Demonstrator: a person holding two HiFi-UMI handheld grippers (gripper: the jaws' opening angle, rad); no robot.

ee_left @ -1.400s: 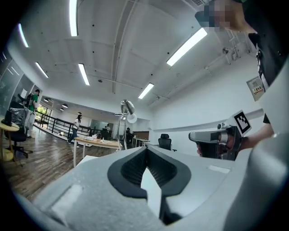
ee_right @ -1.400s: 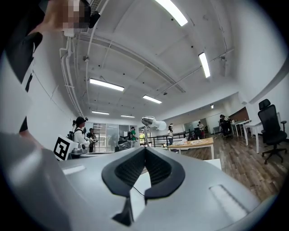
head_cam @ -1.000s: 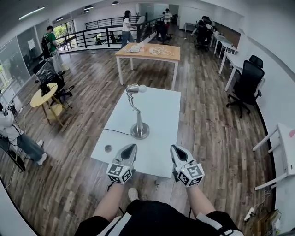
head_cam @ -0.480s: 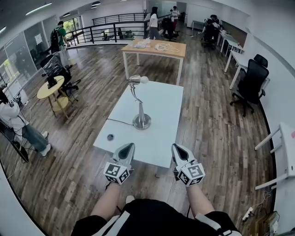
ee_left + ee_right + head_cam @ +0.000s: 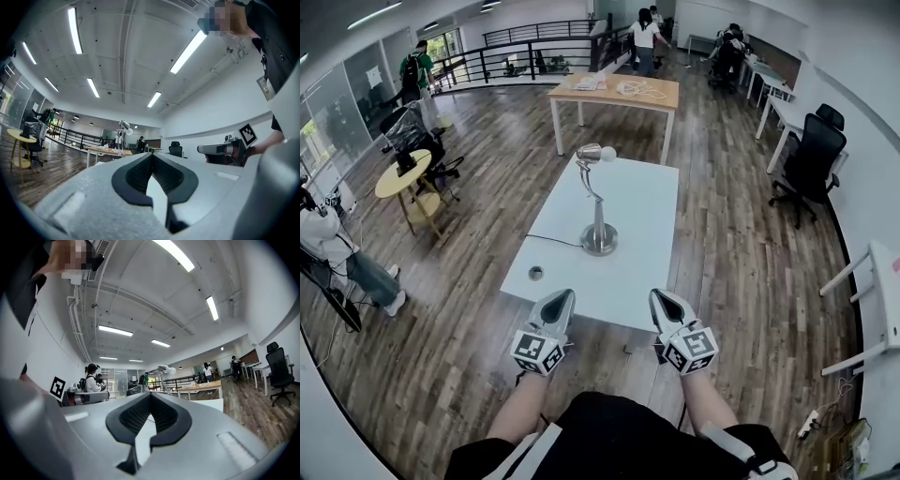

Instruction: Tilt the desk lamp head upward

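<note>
A silver desk lamp stands on the white table, its round base near the middle. Its thin bent arm rises to the head, which points roughly level toward the right. My left gripper and right gripper hover side by side at the table's near edge, well short of the lamp. Both are shut with nothing between the jaws. In the left gripper view the lamp shows small and far beyond the shut left gripper. In the right gripper view the lamp head sits above the shut right gripper.
A black cable runs from the lamp base to the table's left edge, near a small round object. Beyond stand a wooden table, a black office chair at right, a yellow round table at left, and several people.
The view has shifted, so the table and lamp now sit a little further right and lower. Both grippers keep their place at the near edge, still shut. A person at the back walked right.
</note>
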